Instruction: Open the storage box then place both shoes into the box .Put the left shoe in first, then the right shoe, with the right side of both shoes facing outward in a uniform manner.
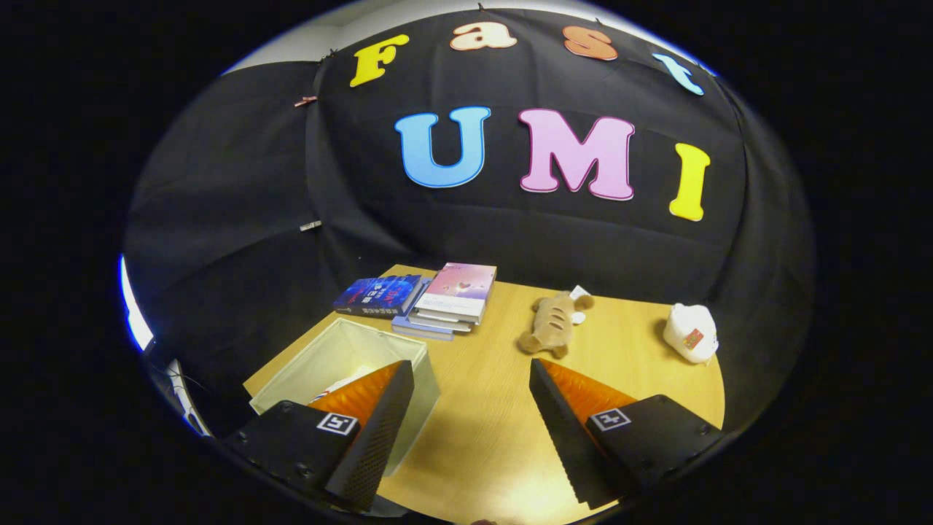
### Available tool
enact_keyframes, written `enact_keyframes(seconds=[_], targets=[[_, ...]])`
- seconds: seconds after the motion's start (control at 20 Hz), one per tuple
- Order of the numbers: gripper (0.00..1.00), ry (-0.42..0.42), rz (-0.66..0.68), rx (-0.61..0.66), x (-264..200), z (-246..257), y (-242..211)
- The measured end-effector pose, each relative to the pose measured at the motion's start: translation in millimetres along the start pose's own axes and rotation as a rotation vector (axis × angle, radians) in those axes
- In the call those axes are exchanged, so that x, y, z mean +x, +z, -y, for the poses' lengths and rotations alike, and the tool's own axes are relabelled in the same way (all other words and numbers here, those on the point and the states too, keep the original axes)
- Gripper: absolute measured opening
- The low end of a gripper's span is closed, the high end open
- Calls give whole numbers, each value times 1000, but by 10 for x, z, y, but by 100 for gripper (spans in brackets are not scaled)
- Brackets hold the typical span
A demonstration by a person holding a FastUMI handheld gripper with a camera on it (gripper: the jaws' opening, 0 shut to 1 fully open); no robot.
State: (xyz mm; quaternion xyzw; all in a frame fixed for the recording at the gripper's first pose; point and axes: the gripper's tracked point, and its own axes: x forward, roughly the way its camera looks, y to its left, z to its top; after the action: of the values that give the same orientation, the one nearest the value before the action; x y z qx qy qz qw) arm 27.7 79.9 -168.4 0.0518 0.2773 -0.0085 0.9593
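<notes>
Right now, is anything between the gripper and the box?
Nothing visible. The gripper is open, empty, above the table. The box sits open-topped right behind the left finger. Books and plush toy lie farther back.

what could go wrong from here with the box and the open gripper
1. The gripper is open and holds nothing, with its left finger over the open storage box; lowering it could clip the rim.
2. Something red and white lies inside the box, mostly hidden by that finger, so how it faces is unclear.
</notes>
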Motion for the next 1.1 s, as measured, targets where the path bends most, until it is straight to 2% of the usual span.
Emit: enact_keyframes(seconds=[0.3,0.75,1.1], targets=[[99,-22,42,-65,-288,487,110],[97,-16,93,-88,-615,918,187],[98,2,96,-34,-715,1033,159]])
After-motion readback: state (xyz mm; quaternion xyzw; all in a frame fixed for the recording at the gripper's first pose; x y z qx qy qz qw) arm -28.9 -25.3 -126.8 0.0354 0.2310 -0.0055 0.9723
